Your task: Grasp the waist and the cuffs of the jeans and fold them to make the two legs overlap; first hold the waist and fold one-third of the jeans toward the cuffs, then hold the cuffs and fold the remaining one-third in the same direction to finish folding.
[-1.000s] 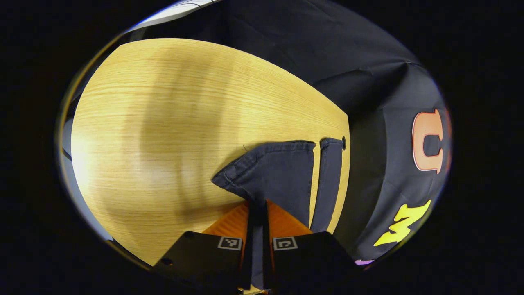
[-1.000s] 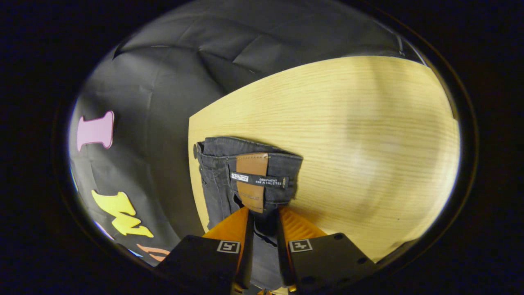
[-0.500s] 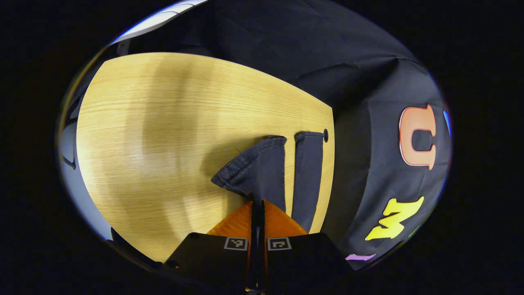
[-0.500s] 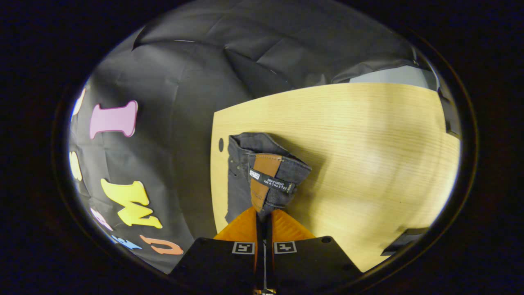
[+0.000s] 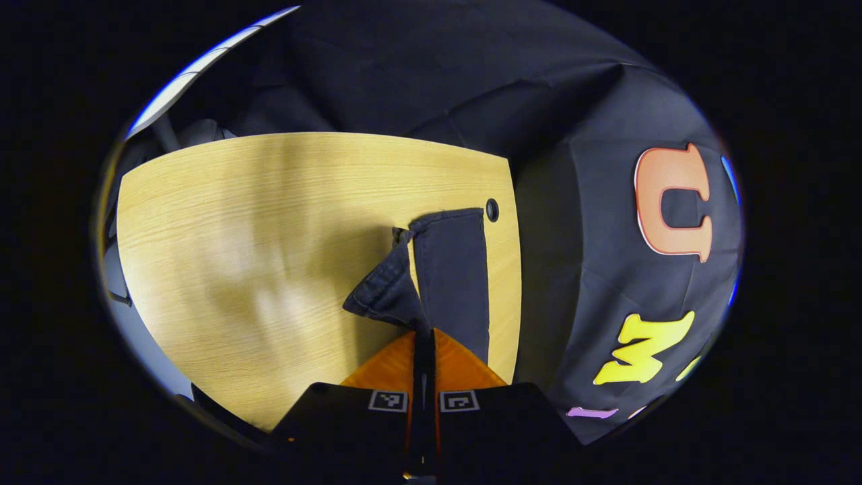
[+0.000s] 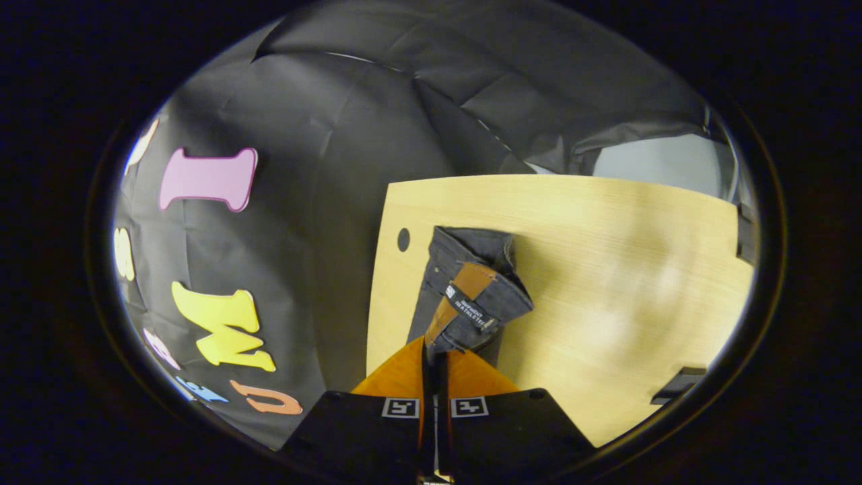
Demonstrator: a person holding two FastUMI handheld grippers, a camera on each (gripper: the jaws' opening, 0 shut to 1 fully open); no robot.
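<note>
Dark denim jeans lie near one edge of a light wooden table. In the left gripper view my left gripper [image 5: 423,335] is shut on a leg cuff [image 5: 385,296], lifted off the table and swung over the other leg [image 5: 452,269]. The right gripper view shows my right gripper [image 6: 433,347] shut on the waistband [image 6: 483,300], which carries a brown leather patch [image 6: 463,291]. That waist part is raised and hangs over the rest of the jeans [image 6: 450,252] lying below.
The wooden table [image 5: 269,222] spreads wide to one side of the jeans. A small round hole [image 5: 492,209] sits near the table edge beside the jeans, the same hole [image 6: 403,239] showing in the right gripper view. Black cloth walls surround the table.
Both grippers have closed on the denim and risen. The held cuff has swung over the other leg, and the waist has lifted and turned likewise. The table looks farther away.
</note>
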